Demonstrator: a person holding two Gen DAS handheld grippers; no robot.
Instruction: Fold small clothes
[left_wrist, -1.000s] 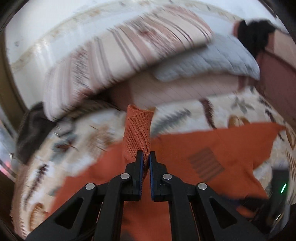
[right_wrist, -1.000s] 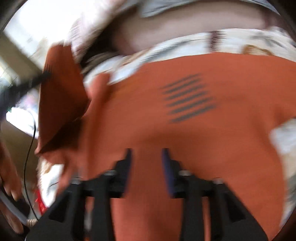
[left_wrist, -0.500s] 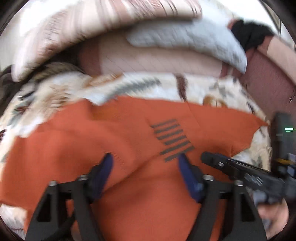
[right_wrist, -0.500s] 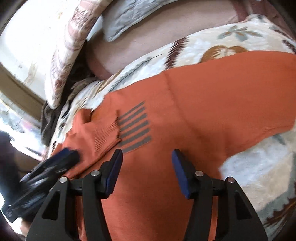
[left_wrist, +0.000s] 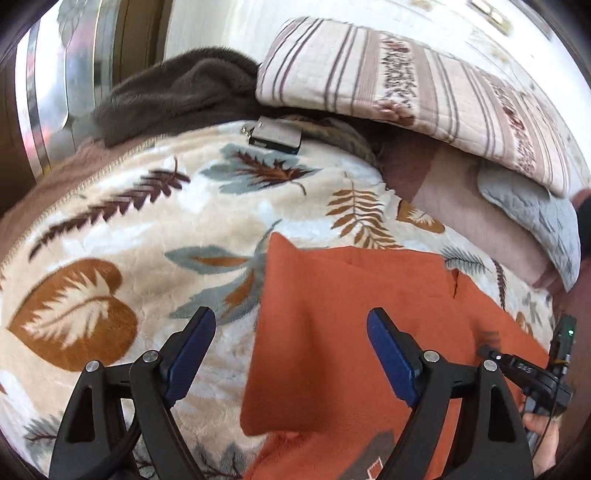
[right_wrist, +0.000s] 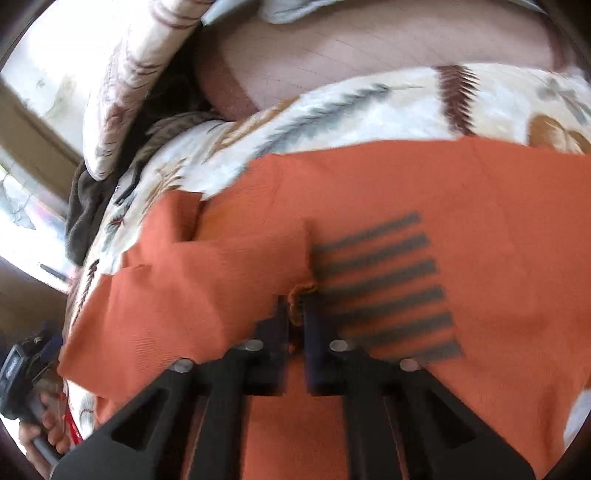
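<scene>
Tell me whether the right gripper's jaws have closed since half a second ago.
Yes. The right gripper, open before, now pinches the orange sweater beside its grey stripes.

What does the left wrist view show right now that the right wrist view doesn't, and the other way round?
Only the left wrist view shows the left gripper with its jaws wide open, holding nothing, above the garment's left edge, plus a small grey device near the brown fleece.

Only the right wrist view shows the right gripper shut on a pinched fold of cloth beside the grey stripe print.

Both show the orange garment lying on the leaf-print blanket, with the striped pillow behind.
</scene>
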